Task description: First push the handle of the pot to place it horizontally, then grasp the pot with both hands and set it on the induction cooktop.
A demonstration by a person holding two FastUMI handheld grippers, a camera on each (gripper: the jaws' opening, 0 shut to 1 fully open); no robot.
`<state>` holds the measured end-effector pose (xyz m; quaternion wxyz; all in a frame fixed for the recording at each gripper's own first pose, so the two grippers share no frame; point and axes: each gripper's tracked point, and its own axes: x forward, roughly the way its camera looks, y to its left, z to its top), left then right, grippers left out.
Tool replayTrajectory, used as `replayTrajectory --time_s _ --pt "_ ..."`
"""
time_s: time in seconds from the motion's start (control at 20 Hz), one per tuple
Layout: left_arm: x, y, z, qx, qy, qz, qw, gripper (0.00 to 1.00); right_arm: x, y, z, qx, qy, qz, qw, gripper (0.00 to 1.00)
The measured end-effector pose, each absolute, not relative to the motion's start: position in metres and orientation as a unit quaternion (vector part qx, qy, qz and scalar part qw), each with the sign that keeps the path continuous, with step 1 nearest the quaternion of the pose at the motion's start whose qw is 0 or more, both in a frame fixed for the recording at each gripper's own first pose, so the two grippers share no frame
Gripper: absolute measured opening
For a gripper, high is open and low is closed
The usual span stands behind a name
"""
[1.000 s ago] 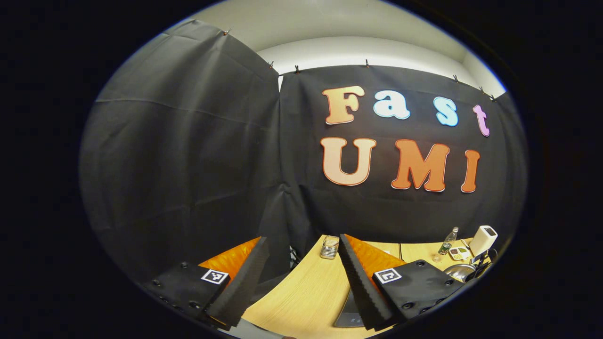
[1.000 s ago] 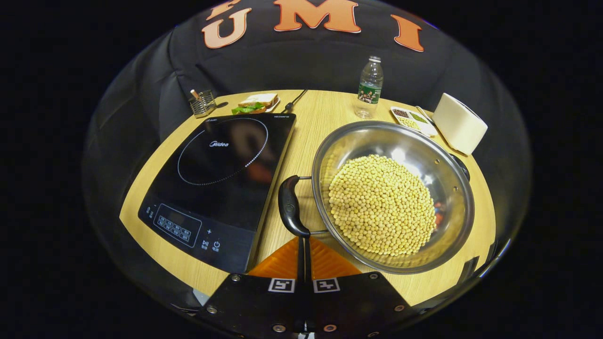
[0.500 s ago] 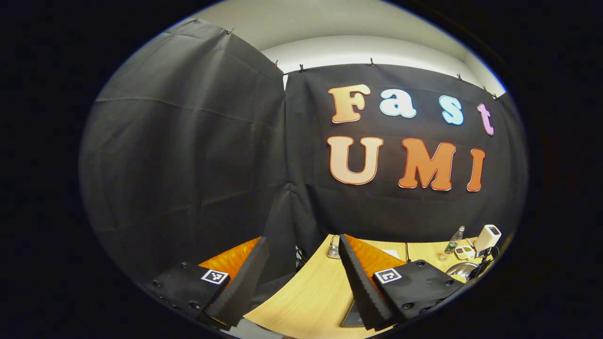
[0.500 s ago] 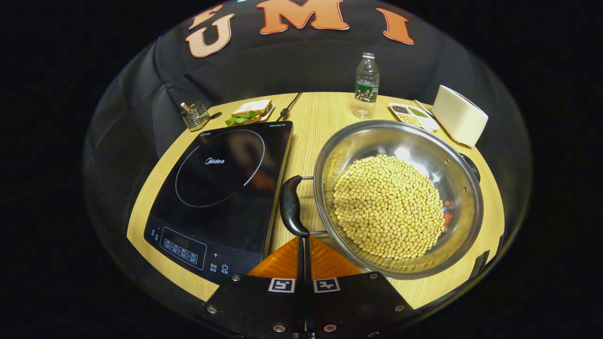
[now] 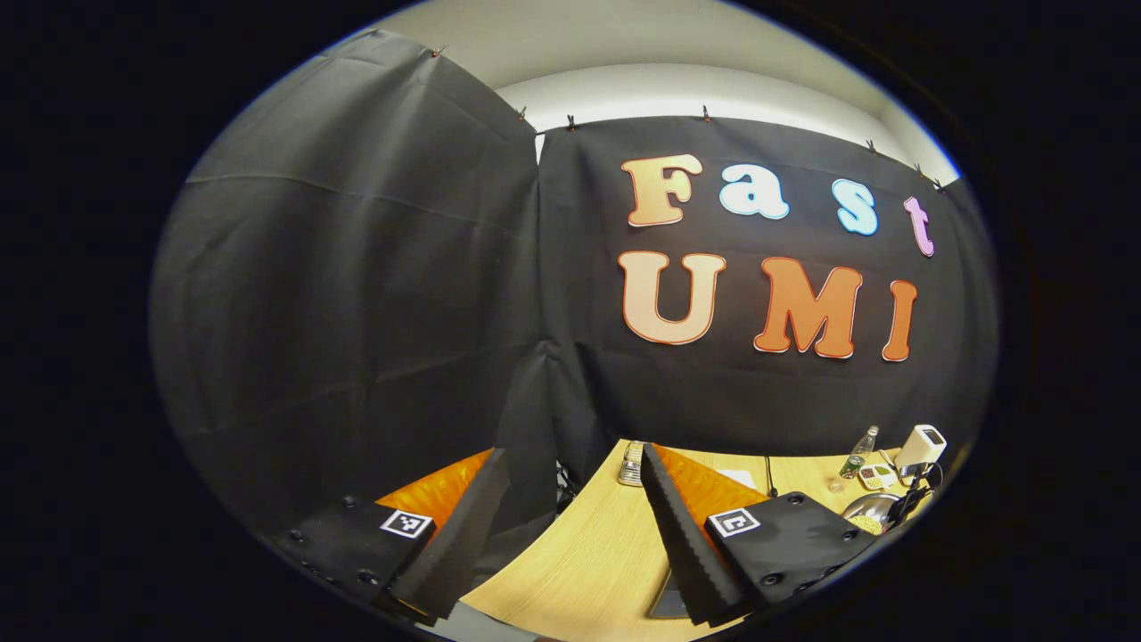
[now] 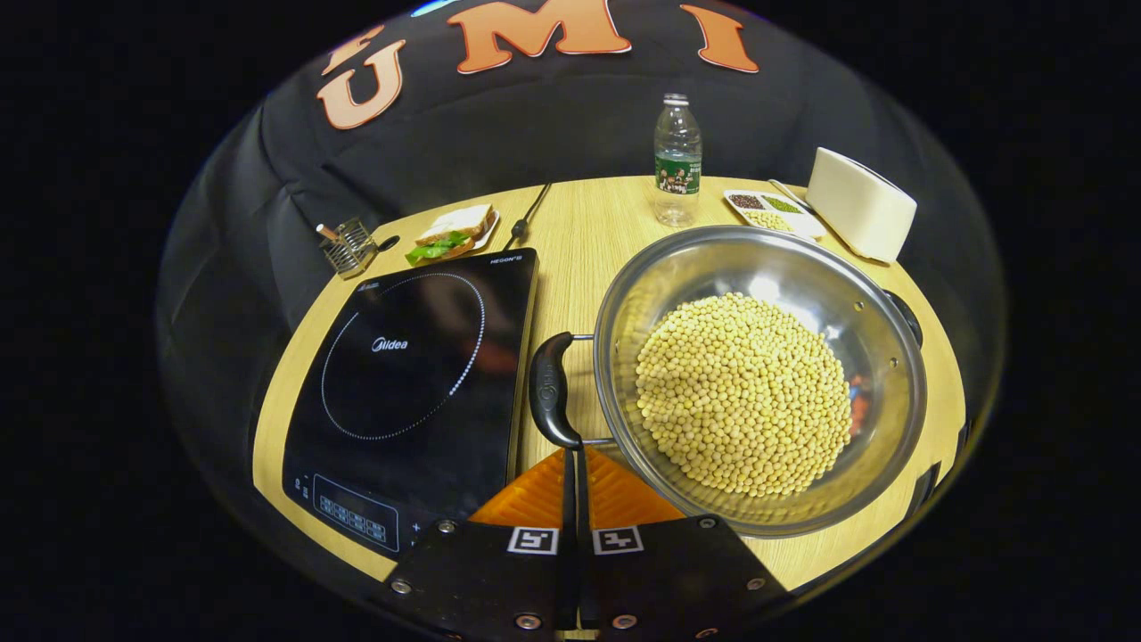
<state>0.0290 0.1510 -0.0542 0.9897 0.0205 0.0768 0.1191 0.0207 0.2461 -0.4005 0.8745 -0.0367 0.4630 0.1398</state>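
A steel pot (image 6: pixel 758 267) full of pale yellow beans sits on the wooden table (image 6: pixel 588 223), to the right of a black induction cooktop (image 6: pixel 410 357). Its black near handle (image 6: pixel 548 392) lies between the cooktop and the bowl, and a second handle (image 6: pixel 907 312) shows at the far rim. My right gripper (image 6: pixel 573 453) is shut with nothing between its fingers, and its tips rest against the near handle's lower end. My left gripper (image 5: pixel 570 452) hangs open off the table's left end, facing the booth wall. The left gripper view catches the pot (image 5: pixel 869 510) far to the right.
At the back of the table stand a water bottle (image 6: pixel 677 160), a white box-like appliance (image 6: pixel 860 214), a small tray of beans (image 6: pixel 771 209), a sandwich on a plate (image 6: pixel 450 241) and a wire holder (image 6: pixel 348 248). A cable (image 6: pixel 530 214) runs behind the cooktop.
The right gripper view has swung: cooktop and back items slid left, the pot's far handle moved right, the near handle stayed at the fingertips. The left gripper drifted slightly away from the table.
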Motion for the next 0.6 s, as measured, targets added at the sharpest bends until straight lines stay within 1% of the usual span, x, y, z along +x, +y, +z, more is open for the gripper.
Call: replayTrajectory --time_s 0.2,0.4,0.6 --pt "0.041 0.136 -0.054 0.015 0.084 0.098 0.992 0.97 0.029 0.251 -0.401 -0.029 0.457 0.135 0.878 0.00" --pt "0.052 0.104 -0.050 0.024 0.082 0.068 0.994 0.97 0.029 0.252 -0.399 -0.018 0.463 0.136 0.876 0.00" --pt "0.064 0.057 -0.061 0.018 0.093 0.032 0.995 0.97 0.024 0.238 -0.375 -0.020 0.442 0.148 0.885 0.00"
